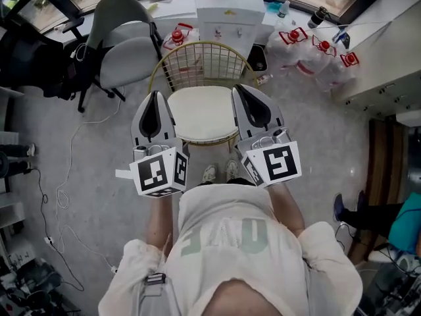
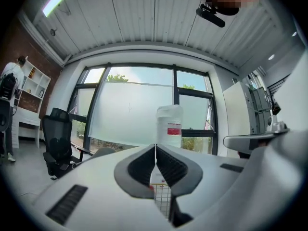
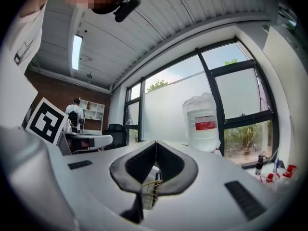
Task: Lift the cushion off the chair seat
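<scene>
The job has not really started yet. The cream cushion (image 1: 200,110) still lies flat on the seat of the gold wire chair (image 1: 197,63), in the middle of the head view, a bit above the center. Nothing is touching it that I can see. The left gripper (image 1: 156,101) is at the cushion's left edge in the picture, and the right gripper (image 1: 242,92) is at its right edge. Both look like they are up in the air in front of the person, not down on the seat. In the left gripper view the left gripper (image 2: 155,146) is pressed shut at the tips with nothing inside. Only a bit of the chair's wire back shows through the small gap lower down. The right gripper (image 3: 156,142) in its own view is the same, closed tight and empty, with gold wire peeking through the gap. So I think all the work is still left. The jaws need to open, go down to the cushion, pinch its sides, and then lift it up off the seat.
</scene>
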`<state>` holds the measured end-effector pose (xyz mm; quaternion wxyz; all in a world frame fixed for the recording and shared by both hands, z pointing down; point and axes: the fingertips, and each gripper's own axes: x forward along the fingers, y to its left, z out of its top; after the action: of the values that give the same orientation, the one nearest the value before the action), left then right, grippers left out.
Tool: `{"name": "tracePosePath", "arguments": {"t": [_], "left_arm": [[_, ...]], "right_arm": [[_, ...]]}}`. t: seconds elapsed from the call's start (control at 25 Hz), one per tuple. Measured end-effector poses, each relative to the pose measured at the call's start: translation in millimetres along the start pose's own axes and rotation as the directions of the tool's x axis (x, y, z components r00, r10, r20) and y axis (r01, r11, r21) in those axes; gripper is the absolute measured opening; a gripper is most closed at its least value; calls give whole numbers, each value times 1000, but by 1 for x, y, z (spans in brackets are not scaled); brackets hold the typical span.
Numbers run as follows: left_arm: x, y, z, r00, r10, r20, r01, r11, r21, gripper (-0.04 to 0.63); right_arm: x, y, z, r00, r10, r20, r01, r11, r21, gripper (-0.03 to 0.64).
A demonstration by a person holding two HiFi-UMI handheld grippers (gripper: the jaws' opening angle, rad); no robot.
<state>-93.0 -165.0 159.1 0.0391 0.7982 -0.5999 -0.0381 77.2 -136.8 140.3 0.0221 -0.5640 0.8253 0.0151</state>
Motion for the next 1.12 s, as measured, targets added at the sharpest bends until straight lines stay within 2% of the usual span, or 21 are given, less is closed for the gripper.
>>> {"name": "tracePosePath", "arguments": {"t": [0.16, 0.28, 0.36, 0.48, 0.56, 0.64, 0.68, 0.72, 0.76, 0.88, 0.92, 0.96, 1.0, 1.08, 1.12], "left_arm": [[-1, 0, 9, 998, 48, 36, -48, 999, 2, 18], [-3, -2, 15, 996, 52, 70, -53, 999, 6, 18], [-5, -1, 16, 995, 62, 83, -60, 998, -19, 18], [-2, 3, 11, 994, 58, 90, -43, 985, -167, 18], [2, 6, 6, 995, 34, 96, -8, 965, -263, 20], [7, 5, 0, 995, -8, 104, 42, 944, -326, 26], [10, 5, -5, 994, -31, 107, 69, 927, -369, 62], [14, 5, -10, 993, -52, 109, 93, 903, -419, 124], [16, 6, -15, 992, -67, 109, 111, 878, -466, 158], [16, 12, -31, 992, -77, 96, 117, 826, -551, 177], [14, 16, -38, 993, -74, 90, 113, 798, -591, 178], [13, 20, -46, 993, -72, 88, 112, 752, -649, 178], [12, 24, -54, 993, -70, 95, 117, 685, -719, 177], [8, 31, -71, 989, -62, 132, 145, 521, -841, 178], [5, 34, -79, 987, -61, 149, 160, 449, -879, 178]], "right_arm": [[5, -5, 1, 999, 37, 13, -37, 999, 9, 17], [10, -7, -5, 998, 58, 12, -59, 998, 28, 17], [12, -4, -9, 997, 76, 4, -76, 996, 38, 17], [13, 0, -13, 996, 93, -4, -92, 995, 48, 17], [13, 2, -19, 995, 97, -19, -95, 994, 55, 17], [15, 2, -27, 994, 97, -45, -94, 994, 58, 17], [16, 1, -31, 994, 94, -60, -90, 994, 61, 17], [16, -1, -35, 993, 88, -73, -84, 994, 66, 17], [16, -3, -40, 993, 82, -86, -76, 994, 76, 17], [13, -8, -56, 990, 66, -126, -52, 992, 117, 17], [12, -8, -61, 989, 61, -137, -43, 991, 130, 17], [12, -9, -66, 988, 55, -146, -35, 990, 140, 17], [12, -10, -69, 987, 49, -154, -26, 989, 148, 17], [11, -9, -75, 985, 38, -166, -11, 987, 159, 17], [10, -8, -78, 985, 34, -170, -7, 987, 159, 17]]}}
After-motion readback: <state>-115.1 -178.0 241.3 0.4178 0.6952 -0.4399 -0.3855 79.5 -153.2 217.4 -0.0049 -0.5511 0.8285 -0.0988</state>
